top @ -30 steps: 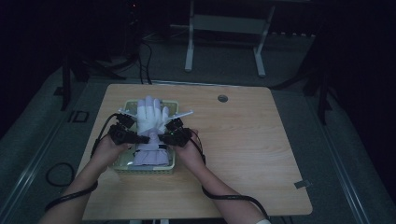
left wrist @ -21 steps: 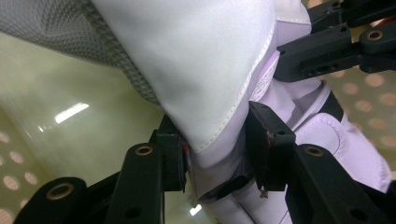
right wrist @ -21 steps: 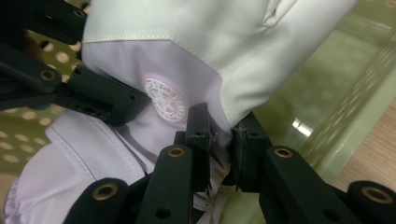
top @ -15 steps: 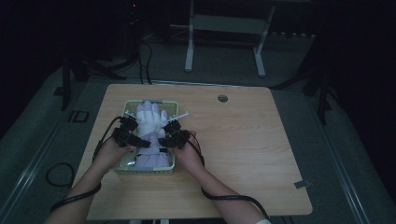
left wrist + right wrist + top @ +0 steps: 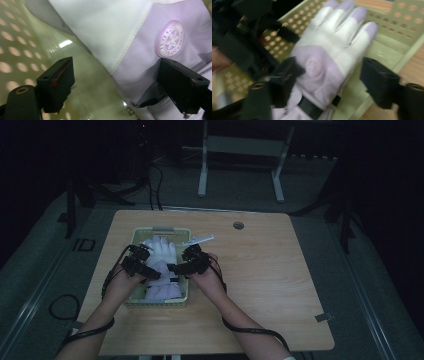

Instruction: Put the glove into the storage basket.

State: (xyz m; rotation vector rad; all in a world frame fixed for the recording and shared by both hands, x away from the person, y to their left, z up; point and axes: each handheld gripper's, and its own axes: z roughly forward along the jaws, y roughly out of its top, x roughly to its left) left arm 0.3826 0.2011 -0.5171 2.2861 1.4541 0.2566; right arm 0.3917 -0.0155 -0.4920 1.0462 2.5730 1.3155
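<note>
A white and lilac glove [image 5: 162,251] lies in a pale green perforated basket [image 5: 156,303] at the table's left middle. My left gripper [image 5: 152,274] is at the glove's left side. In the left gripper view its jaws [image 5: 120,80] stand apart around the lilac cuff with its round badge [image 5: 171,37], and the pads do not press on it. My right gripper [image 5: 175,268] is at the glove's right side, its jaws [image 5: 332,80] wide on either side of the glove [image 5: 337,47] near its black wrist strap. Both pairs of jaws have just been opening.
The basket's wall [image 5: 387,32] and floor [image 5: 32,50] surround the glove closely. A white strip [image 5: 198,240] lies on the wooden table [image 5: 280,285] by the basket's far right corner. A round grommet [image 5: 238,225] sits near the far edge.
The glove, held up between both shut grippers a second ago, has sunk and now lies in the basket. Both grippers have let go and their jaws stand apart.
</note>
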